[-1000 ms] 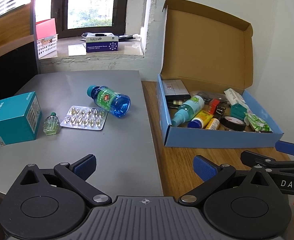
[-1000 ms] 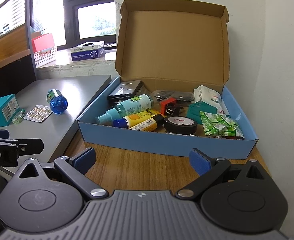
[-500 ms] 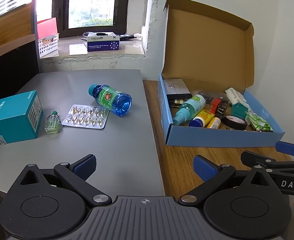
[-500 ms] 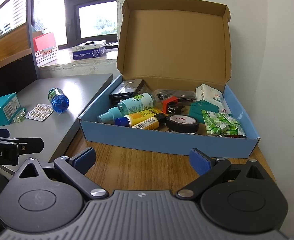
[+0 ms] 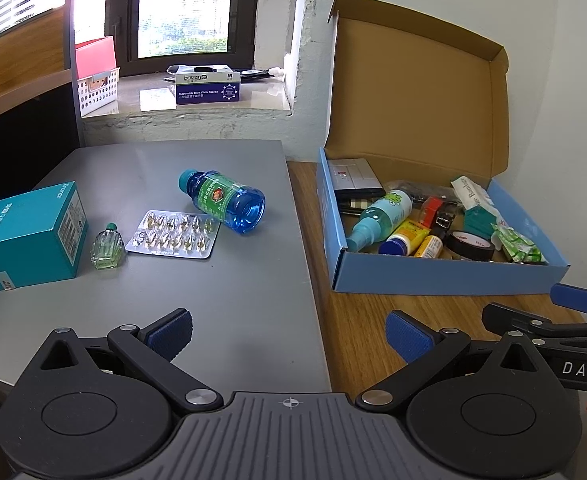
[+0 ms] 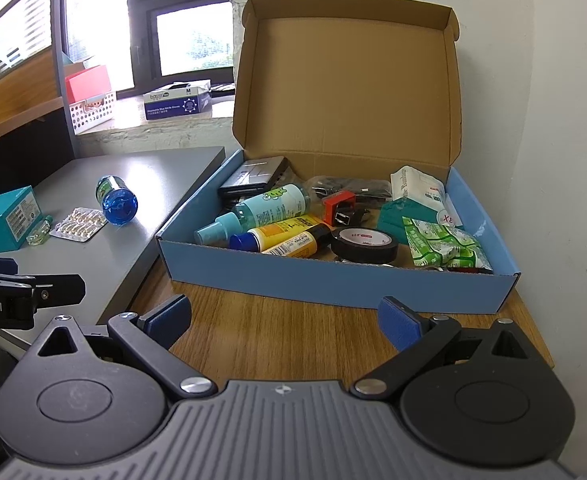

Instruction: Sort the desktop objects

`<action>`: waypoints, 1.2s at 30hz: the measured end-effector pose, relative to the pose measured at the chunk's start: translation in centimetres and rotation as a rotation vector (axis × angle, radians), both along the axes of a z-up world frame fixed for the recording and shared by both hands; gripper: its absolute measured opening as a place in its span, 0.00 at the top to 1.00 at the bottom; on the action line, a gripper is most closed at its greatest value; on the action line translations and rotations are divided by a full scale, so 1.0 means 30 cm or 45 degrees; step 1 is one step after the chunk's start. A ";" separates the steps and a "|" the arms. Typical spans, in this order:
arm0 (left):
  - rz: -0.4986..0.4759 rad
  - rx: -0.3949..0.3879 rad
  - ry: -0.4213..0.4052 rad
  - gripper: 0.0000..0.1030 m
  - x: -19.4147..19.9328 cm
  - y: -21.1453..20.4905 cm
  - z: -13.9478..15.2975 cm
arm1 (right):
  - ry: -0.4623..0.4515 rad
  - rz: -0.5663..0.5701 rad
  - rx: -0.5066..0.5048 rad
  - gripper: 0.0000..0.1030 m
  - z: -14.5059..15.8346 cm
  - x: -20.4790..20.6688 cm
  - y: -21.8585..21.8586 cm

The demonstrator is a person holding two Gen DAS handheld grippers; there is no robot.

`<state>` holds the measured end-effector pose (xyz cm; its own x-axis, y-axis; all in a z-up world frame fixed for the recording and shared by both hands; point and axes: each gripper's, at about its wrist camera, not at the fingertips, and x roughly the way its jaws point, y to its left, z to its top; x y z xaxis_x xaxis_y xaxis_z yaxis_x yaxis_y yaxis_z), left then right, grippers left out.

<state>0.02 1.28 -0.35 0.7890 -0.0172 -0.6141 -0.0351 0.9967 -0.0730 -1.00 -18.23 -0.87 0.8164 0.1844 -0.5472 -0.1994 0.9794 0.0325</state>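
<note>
Little has changed over the last second, only a slight camera drift: left gripper (image 5: 289,332) and right gripper (image 6: 284,318) still hover with jaws wide, empty, while bottle (image 5: 223,200), pill sheet (image 5: 173,234), small vial (image 5: 107,246) and teal carton (image 5: 21,236) lie on the grey worktop (image 5: 221,292) beside the part-filled box (image 6: 333,276).

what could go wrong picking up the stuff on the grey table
The round blue plastic bottle lies on its side and could roll from a nudge. The flat silver blister pack of capsules touches it, offers little edge to pinch, and may slide. The small green glass bottle beside the teal carton could tip.
</note>
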 end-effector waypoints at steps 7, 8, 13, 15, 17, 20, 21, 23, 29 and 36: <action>-0.004 0.003 0.004 0.00 -0.001 0.002 -0.003 | 0.005 -0.001 0.000 0.02 -0.001 0.002 -0.001; -0.005 0.003 0.003 0.00 -0.002 0.001 -0.003 | 0.006 -0.002 0.000 0.02 -0.001 0.003 -0.001; -0.006 0.003 0.003 0.00 -0.003 0.005 -0.003 | 0.012 -0.004 0.000 0.02 -0.003 0.004 -0.002; -0.004 0.002 0.002 0.00 -0.002 0.008 -0.002 | 0.013 -0.003 -0.002 0.02 -0.004 0.004 0.001; 0.001 0.001 0.001 0.00 -0.003 0.009 -0.002 | 0.015 0.002 -0.005 0.02 -0.005 0.004 0.003; 0.008 0.003 -0.001 0.00 -0.003 0.015 -0.002 | 0.018 0.009 -0.009 0.02 -0.005 0.005 0.007; 0.010 0.003 -0.002 0.00 -0.003 0.017 -0.002 | 0.019 0.010 -0.010 0.02 -0.005 0.006 0.008; 0.013 0.003 -0.004 0.00 -0.005 0.022 -0.002 | 0.021 0.011 -0.014 0.02 -0.006 0.007 0.011; 0.020 0.010 -0.008 0.00 -0.006 0.041 -0.005 | 0.025 0.017 -0.024 0.02 -0.005 0.011 0.024; 0.041 0.008 -0.015 0.00 -0.004 0.101 -0.002 | 0.017 0.055 -0.056 0.02 0.010 0.025 0.053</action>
<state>-0.11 4.32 -0.40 0.7964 0.0119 -0.6047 -0.0662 0.9955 -0.0676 -0.26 -16.64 -0.56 0.8007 0.1947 -0.5665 -0.2413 0.9704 -0.0075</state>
